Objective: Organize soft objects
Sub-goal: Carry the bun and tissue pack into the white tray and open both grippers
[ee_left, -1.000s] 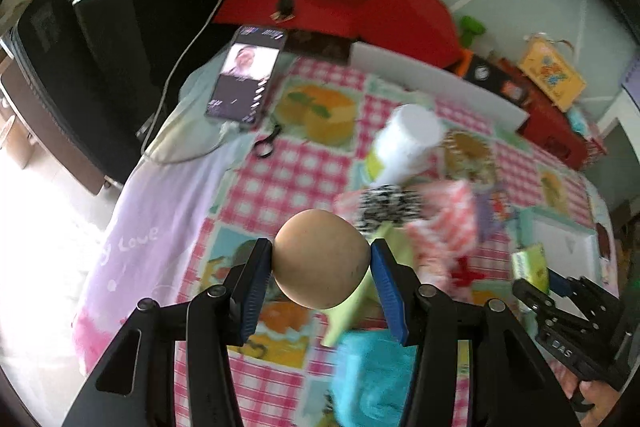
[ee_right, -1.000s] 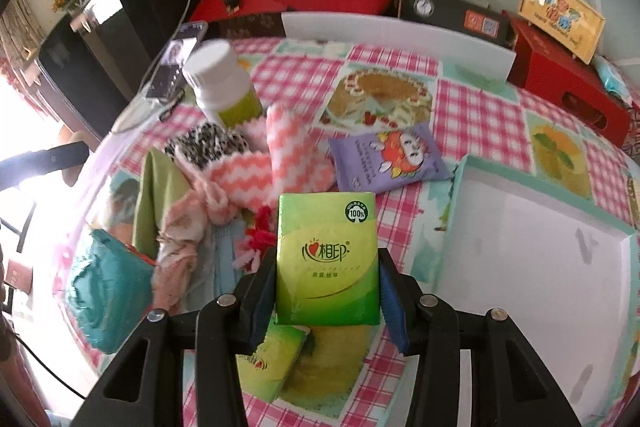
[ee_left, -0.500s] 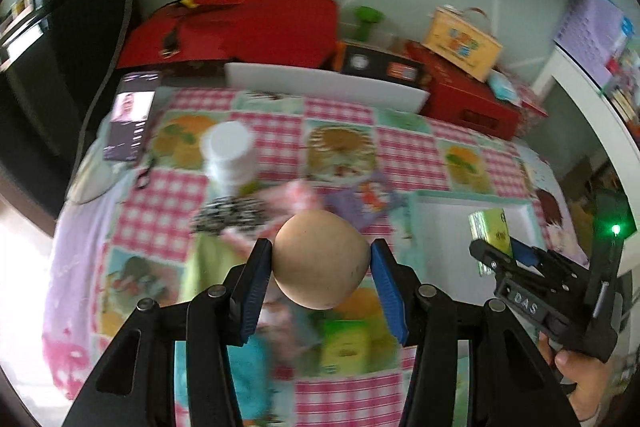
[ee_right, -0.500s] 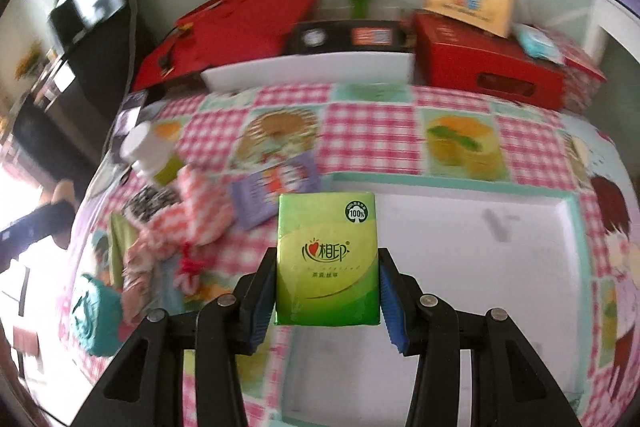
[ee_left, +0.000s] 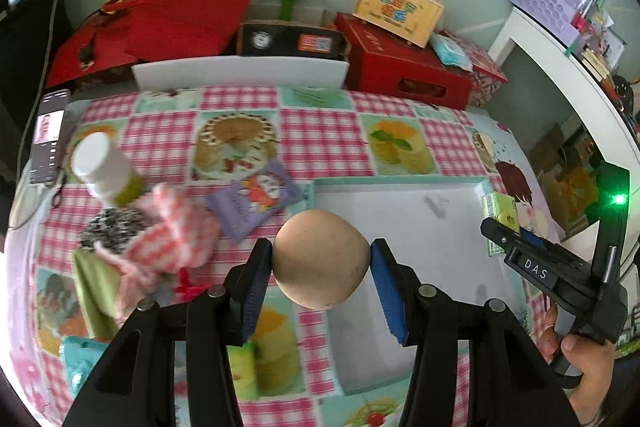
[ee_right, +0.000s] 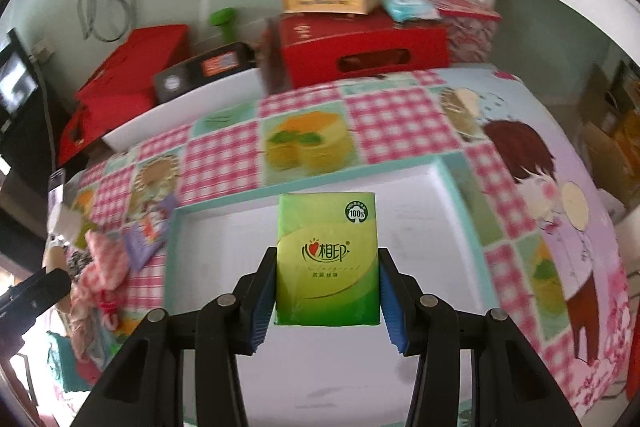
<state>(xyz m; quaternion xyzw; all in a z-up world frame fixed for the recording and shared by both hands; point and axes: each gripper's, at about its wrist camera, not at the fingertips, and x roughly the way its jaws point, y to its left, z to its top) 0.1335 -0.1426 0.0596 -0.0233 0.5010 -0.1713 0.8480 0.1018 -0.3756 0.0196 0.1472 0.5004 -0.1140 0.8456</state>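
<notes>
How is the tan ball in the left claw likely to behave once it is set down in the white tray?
The tan ball is round, so it would probably roll about the flat white tray until the raised rim stops it. Its matte skin suggests it is not slippery. It appears slightly pinched where the left claw presses, so it is likely soft.

Each gripper has two black plastic arms with round silver screws and ridged blue pads on the fingers. That goes for the left gripper (ee_left: 322, 263) and the right gripper (ee_right: 327, 281). In the left wrist view, at about four o'clock, the right gripper's black body carries white letters "DAS" and a small green light.
</notes>
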